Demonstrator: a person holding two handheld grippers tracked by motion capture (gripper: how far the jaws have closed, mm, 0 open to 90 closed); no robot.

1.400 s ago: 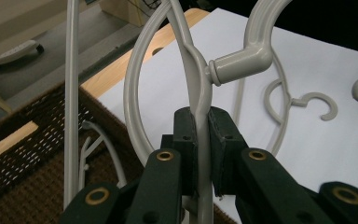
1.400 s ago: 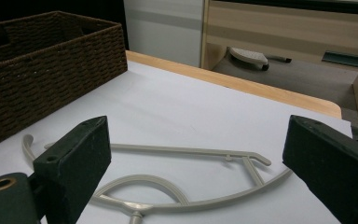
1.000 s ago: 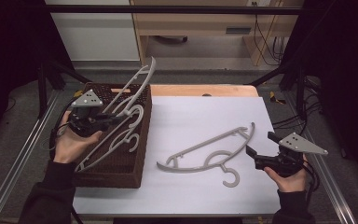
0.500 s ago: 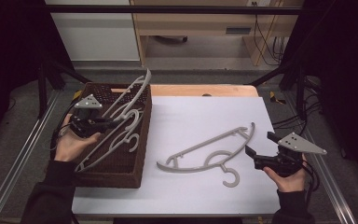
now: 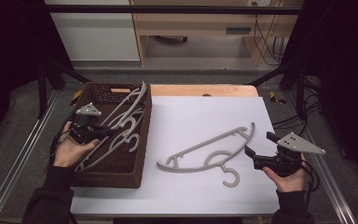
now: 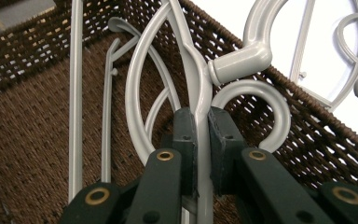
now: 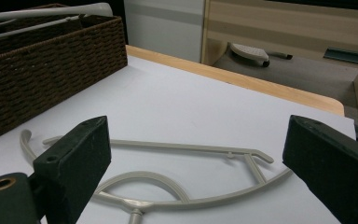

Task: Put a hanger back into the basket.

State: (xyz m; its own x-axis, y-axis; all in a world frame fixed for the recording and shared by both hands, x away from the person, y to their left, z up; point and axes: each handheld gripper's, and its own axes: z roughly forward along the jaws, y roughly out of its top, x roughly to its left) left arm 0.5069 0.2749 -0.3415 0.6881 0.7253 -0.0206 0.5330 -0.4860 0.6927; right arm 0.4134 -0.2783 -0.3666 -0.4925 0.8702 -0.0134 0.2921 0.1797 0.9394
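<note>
Your left hand-held gripper point(image 6: 200, 140) is clamped on the held hanger point(image 6: 193, 79) over the wicker basket point(image 5: 140, 140); released carelessly, its hook could snag the hangers already inside point(image 5: 128, 135). On the table point(image 5: 191, 112), your right hand-held gripper point(image 5: 257, 150) stands wide open, empty, beside the loose hanger point(image 5: 205, 149); a shallow grab might slide it away

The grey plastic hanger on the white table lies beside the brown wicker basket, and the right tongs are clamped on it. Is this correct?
Not quite. The grey plastic hanger does lie on the white table beside the brown wicker basket, but the right tongs are open, their pads wide apart and off the hanger. The right gripper view shows this.
</note>
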